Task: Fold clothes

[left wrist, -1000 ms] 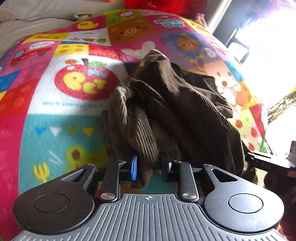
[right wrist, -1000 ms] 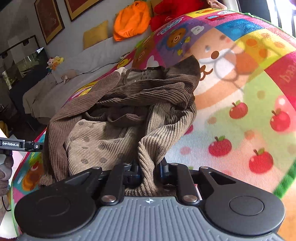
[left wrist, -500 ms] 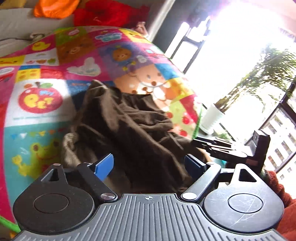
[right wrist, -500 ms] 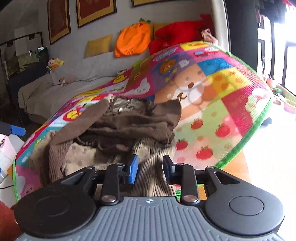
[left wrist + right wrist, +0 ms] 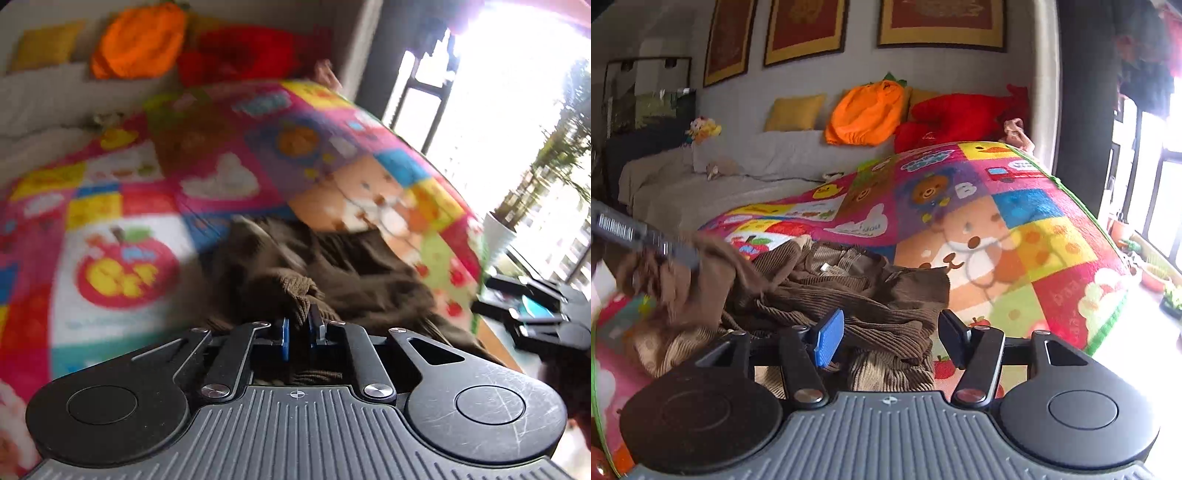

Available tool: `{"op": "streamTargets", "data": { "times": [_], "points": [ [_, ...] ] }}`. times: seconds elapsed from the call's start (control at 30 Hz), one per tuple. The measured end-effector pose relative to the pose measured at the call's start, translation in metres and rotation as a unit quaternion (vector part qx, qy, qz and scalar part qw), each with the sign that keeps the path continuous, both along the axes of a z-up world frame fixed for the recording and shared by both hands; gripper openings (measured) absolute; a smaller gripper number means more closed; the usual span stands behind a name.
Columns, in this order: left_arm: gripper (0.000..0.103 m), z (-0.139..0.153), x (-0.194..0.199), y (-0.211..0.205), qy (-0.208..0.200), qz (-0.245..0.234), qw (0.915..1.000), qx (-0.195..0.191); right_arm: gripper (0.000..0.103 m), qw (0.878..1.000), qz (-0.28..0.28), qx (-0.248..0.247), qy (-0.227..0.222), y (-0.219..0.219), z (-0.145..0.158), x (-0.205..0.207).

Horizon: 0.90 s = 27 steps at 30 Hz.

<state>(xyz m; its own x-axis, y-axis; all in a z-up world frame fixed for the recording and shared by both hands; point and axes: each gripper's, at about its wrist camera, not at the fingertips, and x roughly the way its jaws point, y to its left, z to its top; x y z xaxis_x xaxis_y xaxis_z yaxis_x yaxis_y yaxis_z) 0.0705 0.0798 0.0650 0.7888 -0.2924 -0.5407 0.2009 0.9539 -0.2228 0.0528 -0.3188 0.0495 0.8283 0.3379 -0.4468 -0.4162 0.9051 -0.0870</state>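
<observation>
Left tongs (image 5: 298, 330) reclamped one brown garment (image 5: 332, 269) | right tongs (image 5: 892, 338) released, wide, empty

On the mat (image 5: 1027, 229) the garment (image 5: 849, 291) lies heaped near its front edge, at about six o'clock of the mat in the right wrist view. The right gripper (image 5: 890, 334) sits just before the heap, at its five o'clock, fingers spread above the cloth. The left gripper (image 5: 298, 326) is at the heap's nine o'clock in that view, with a fold of the garment between its fingers, raised off the pile. Behind the mat, at twelve o'clock, runs the sofa (image 5: 746, 173). On the sofa the cushions (image 5: 868, 114) stand side by side against the wall. At three o'clock of the mat is the window (image 5: 1156, 177).
</observation>
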Motion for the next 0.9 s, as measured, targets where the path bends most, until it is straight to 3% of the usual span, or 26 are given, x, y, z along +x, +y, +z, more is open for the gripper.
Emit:
{"op": "streamTargets", "data": {
  "times": [0.07, 0.17, 0.33, 0.4, 0.43, 0.5, 0.53, 0.57, 0.63, 0.7, 0.77, 0.83, 0.9],
  "points": [
    [0.010, 0.013, 0.010, 0.040, -0.028, 0.067, 0.9973, 0.007, 0.059, 0.999, 0.035, -0.020, 0.011, 0.025, -0.003, 0.012],
    [0.010, 0.014, 0.026, 0.090, -0.055, 0.155, 0.9859, 0.029, 0.059, 0.997, 0.061, -0.036, 0.023, 0.050, -0.003, 0.032],
    [0.010, -0.015, 0.055, 0.151, -0.025, 0.229, 0.9730, 0.010, 0.068, 0.994, 0.085, -0.053, 0.040, 0.081, -0.001, 0.067],
    [0.004, -0.024, 0.059, 0.169, -0.025, 0.257, 0.9659, 0.016, 0.068, 0.993, 0.094, -0.060, 0.047, 0.094, 0.000, 0.080],
    [0.004, -0.028, 0.060, 0.177, -0.025, 0.271, 0.9621, 0.016, 0.066, 0.992, 0.099, -0.063, 0.050, 0.100, 0.001, 0.087],
    [0.004, -0.033, 0.059, 0.194, -0.016, 0.290, 0.9568, 0.001, 0.032, 0.990, 0.108, -0.070, 0.057, 0.113, 0.002, 0.101],
    [0.004, -0.035, 0.058, 0.199, -0.011, 0.290, 0.9571, -0.007, 0.017, 0.989, 0.113, -0.073, 0.060, 0.119, 0.003, 0.108],
    [0.004, -0.035, 0.057, 0.201, -0.009, 0.280, 0.9599, -0.013, 0.013, 0.988, 0.117, -0.077, 0.064, 0.126, 0.003, 0.114],
    [0.006, -0.034, 0.055, 0.197, -0.009, 0.249, 0.9683, -0.020, 0.012, 0.987, 0.122, -0.083, 0.066, 0.136, 0.006, 0.128],
    [0.011, -0.034, 0.057, 0.184, -0.003, 0.211, 0.9771, -0.028, 0.011, 0.996, 0.051, -0.077, 0.004, 0.102, 0.042, 0.146],
    [0.035, -0.035, 0.061, 0.165, 0.007, 0.169, 0.9845, -0.045, 0.011, 0.995, -0.026, -0.077, -0.050, 0.067, 0.071, 0.160],
    [0.052, -0.036, 0.066, 0.141, 0.012, 0.120, 0.9909, -0.059, 0.011, 0.986, -0.100, -0.090, -0.097, 0.030, 0.090, 0.167],
    [0.059, -0.039, 0.071, 0.117, 0.022, 0.068, 0.9942, -0.081, 0.010, 0.973, -0.163, -0.110, -0.121, -0.006, 0.095, 0.174]
  ]
}}
